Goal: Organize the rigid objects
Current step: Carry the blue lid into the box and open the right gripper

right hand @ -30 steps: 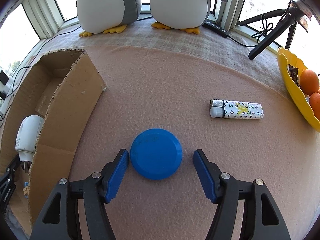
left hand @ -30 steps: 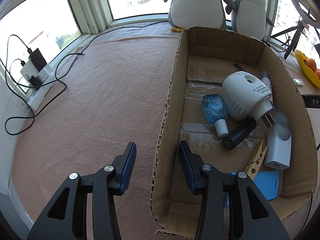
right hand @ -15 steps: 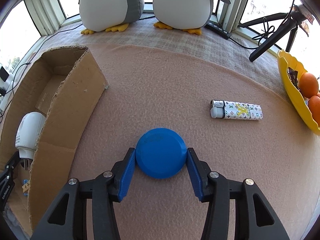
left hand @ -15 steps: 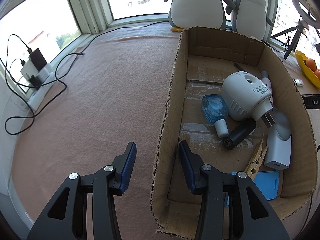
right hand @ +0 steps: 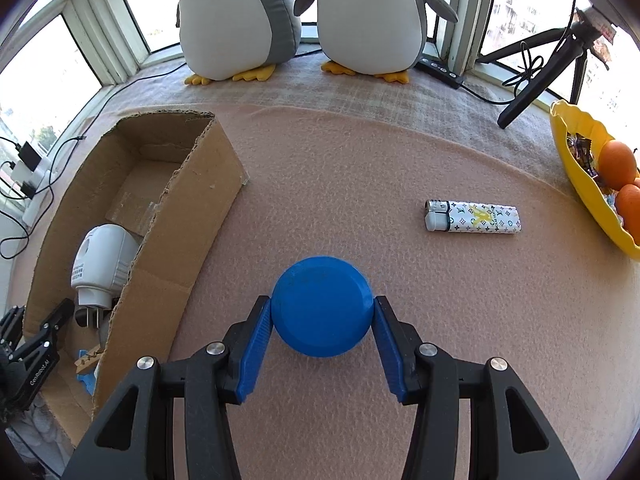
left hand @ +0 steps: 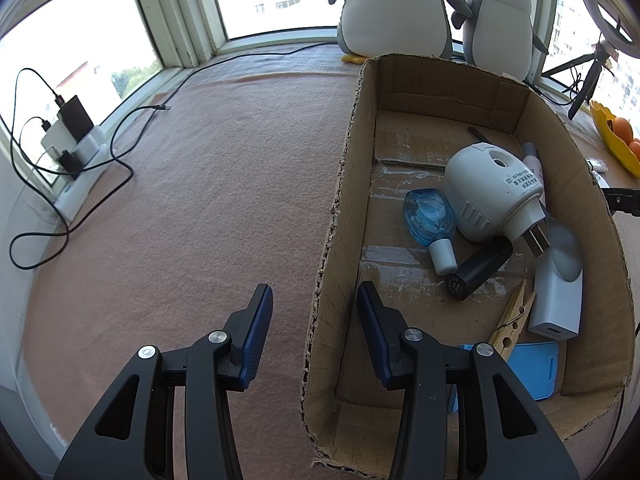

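**Right gripper clamping the blue disc beside the box**

The right gripper (right hand: 320, 300) is pointing steeply down at the counter (right hand: 360, 184), which is wearing a pinkish felt cover. Its jaws have just been closing, and both blue pads are now pressing on opposite edges of the blue disc (right hand: 320, 324), which is sitting flat on the felt between them. The disc is lying outside the cardboard box (right hand: 176, 264), a little to the right of the box's near wall. Further right, a patterned lighter (right hand: 472, 218) is lying on its side, well apart from the disc. A yellow bowl (right hand: 572, 168) holding oranges is sitting at the right edge, and two plush penguins (right hand: 236, 20) are standing by the windows.

The left gripper (left hand: 314, 288) is hanging over the box's left wall with its jaws apart, one pad outside the box and one inside. Neither pad seems to be pressing on the cardboard, and nothing else is between them.

Inside the box, a white plug-in device (left hand: 488, 196) is leaning against a blue bottle (left hand: 430, 216). A black tube (left hand: 478, 268), a wooden clothespin (left hand: 514, 318), a white charger (left hand: 556, 300) and a light blue card (left hand: 532, 368) are lying nearer the camera.
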Demonstrator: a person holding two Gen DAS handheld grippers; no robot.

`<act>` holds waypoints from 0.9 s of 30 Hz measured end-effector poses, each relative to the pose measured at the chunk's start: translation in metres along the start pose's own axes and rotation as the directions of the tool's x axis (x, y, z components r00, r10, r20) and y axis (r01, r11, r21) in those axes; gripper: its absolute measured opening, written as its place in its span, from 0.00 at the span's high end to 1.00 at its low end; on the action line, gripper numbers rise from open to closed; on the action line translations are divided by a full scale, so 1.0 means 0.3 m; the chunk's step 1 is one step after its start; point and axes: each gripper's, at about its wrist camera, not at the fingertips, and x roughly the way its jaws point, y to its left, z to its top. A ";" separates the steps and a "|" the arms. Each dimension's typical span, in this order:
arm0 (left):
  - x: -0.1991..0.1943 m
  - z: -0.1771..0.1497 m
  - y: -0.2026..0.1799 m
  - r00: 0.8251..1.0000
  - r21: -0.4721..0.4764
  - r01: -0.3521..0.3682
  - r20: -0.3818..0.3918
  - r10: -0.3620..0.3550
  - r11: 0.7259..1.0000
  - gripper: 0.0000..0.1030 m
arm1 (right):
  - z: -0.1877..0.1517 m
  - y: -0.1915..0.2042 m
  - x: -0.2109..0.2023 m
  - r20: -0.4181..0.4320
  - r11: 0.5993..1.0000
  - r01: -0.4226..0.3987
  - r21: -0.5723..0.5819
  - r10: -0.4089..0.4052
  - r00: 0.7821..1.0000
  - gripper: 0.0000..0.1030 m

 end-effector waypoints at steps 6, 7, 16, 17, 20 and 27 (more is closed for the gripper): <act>0.000 0.000 -0.001 1.000 0.000 0.000 0.000 0.000 1.000 0.58 | 0.024 0.044 -0.087 0.064 0.999 -0.041 -0.032 0.043 0.997 0.55; 0.000 0.000 0.001 1.000 0.000 0.000 0.000 0.000 1.000 0.58 | 0.029 0.053 -0.100 0.073 0.998 -0.051 -0.036 0.053 0.996 0.55; 0.000 0.000 -0.001 1.000 0.000 0.000 0.000 0.000 1.000 0.58 | 0.080 0.156 -0.177 0.139 0.989 -0.119 -0.090 0.131 0.982 0.55; 0.000 0.000 -0.001 1.000 0.000 0.000 0.000 0.000 1.000 0.58 | 0.084 0.170 -0.179 0.143 0.988 -0.125 -0.096 0.138 0.980 0.55; 0.000 0.000 -0.001 1.000 0.000 0.000 0.000 0.000 1.000 0.58 | 0.097 0.199 -0.178 0.148 0.984 -0.138 -0.111 0.154 0.977 0.55; 0.000 0.000 -0.001 1.000 0.000 0.000 0.000 0.000 1.000 0.58 | 0.122 0.260 -0.170 0.151 0.978 -0.161 -0.136 0.181 0.972 0.55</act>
